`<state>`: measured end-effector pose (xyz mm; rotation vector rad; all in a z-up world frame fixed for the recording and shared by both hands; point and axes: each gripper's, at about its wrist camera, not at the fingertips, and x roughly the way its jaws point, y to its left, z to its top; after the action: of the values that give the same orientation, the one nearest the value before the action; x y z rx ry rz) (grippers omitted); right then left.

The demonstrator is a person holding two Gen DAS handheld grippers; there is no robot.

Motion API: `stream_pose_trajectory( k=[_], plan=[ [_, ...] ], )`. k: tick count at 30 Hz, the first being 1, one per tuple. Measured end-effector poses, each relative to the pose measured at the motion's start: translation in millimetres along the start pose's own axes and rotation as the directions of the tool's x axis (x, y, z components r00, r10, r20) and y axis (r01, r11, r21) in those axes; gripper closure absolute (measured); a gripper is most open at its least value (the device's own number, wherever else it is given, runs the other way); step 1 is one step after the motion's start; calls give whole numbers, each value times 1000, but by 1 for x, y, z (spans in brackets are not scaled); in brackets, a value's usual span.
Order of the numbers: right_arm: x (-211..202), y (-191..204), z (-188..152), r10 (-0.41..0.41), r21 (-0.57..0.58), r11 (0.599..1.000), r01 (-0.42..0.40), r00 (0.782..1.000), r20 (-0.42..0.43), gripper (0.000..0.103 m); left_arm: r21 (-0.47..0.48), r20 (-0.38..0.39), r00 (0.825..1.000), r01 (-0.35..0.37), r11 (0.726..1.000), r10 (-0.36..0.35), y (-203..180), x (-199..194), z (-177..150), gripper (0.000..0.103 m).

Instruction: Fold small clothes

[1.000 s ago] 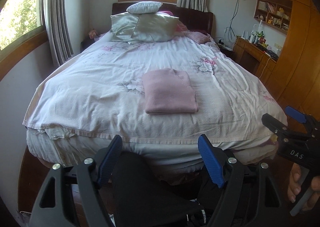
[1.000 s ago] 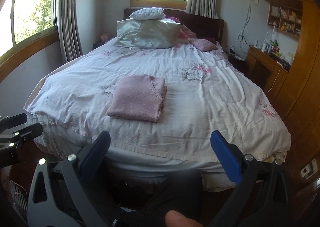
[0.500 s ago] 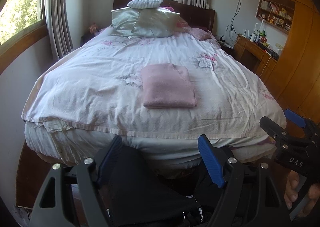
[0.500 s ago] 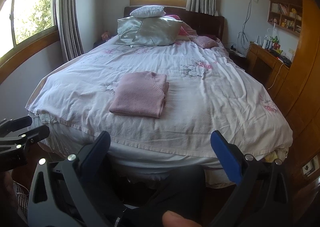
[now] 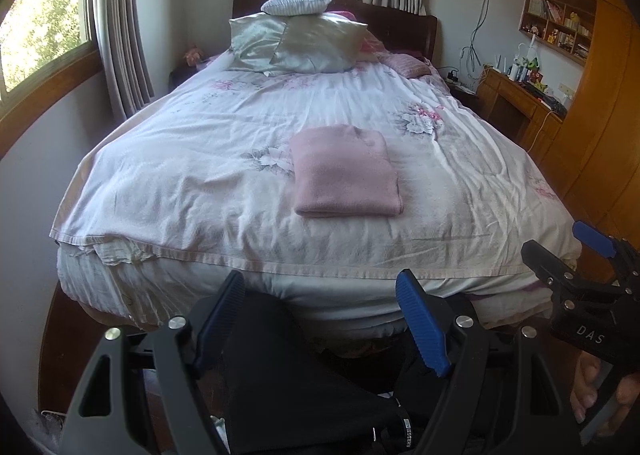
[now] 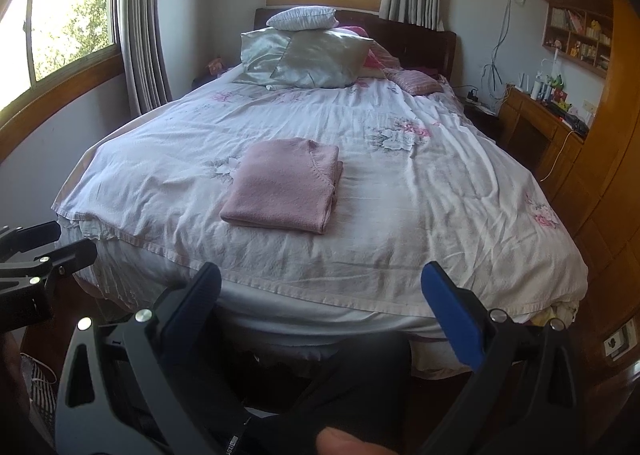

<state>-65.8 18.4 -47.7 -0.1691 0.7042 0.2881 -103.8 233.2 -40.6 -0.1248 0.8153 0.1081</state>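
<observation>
A pink garment (image 5: 344,173) (image 6: 284,185) lies folded into a neat rectangle on the white flowered bedspread (image 5: 192,175) (image 6: 440,195), near the foot of the bed. My left gripper (image 5: 322,315) is held back from the bed's foot edge, open and empty. My right gripper (image 6: 322,305) is likewise open and empty, well short of the garment. The right gripper (image 5: 576,255) also shows at the right edge of the left wrist view, a hand (image 5: 592,395) on its handle. At the left edge of the right wrist view shows the left gripper (image 6: 52,243).
Pillows (image 5: 298,41) are stacked at the headboard. A wooden desk (image 5: 520,103) and wardrobe (image 6: 612,159) line the right wall; curtained windows (image 6: 136,27) the left. Dark trouser legs (image 5: 280,371) stand below the grippers at the bed's foot.
Both grippers have drawn back and lifted slightly from the bed, so more of the bed's foot and front edge shows. The folded garment has not moved.
</observation>
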Motion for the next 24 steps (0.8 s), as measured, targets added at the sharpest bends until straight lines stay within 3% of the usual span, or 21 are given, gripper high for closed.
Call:
stream_pose_trajectory(
  k=[24],
  plan=[
    [8,2,10,16,-22,1000,-16,1000,2,3,3,-4,1000,-15,1000,15,7,7,9,25]
  ],
)
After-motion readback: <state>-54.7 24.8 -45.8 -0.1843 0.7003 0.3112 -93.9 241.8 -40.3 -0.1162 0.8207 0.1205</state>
